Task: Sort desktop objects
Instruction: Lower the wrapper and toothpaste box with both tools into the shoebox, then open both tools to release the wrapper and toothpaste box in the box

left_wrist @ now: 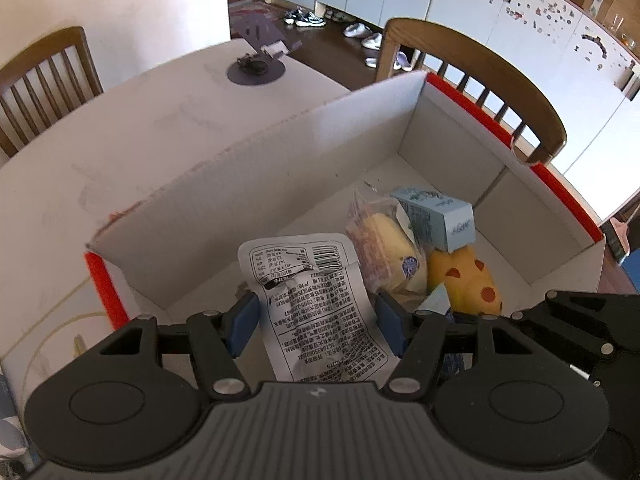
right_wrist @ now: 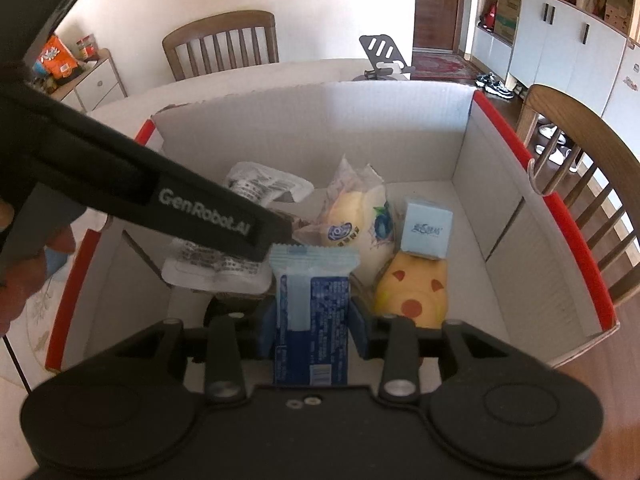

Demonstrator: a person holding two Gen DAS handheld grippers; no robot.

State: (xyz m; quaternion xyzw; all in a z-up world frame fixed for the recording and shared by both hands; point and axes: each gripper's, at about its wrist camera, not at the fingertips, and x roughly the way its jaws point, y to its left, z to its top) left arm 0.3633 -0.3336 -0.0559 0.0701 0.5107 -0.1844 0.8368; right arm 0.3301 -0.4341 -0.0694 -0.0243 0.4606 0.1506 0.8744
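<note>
The left gripper (left_wrist: 318, 322) is matte black plastic with a ribbed central housing, a small white mark at its middle, a round raised cap on either side, silver pivot screws on its angled linkage bars, and blue pads on its fingers (left_wrist: 244, 322). The right gripper (right_wrist: 312, 324) is built the same way, with black linkage bars, silver pivot screws, two small screws at the centre of the housing, round side caps and blue-padded fingers (right_wrist: 266, 330). In the right wrist view the left gripper's long black side carries grey "GenRobot.AI" lettering.
</note>
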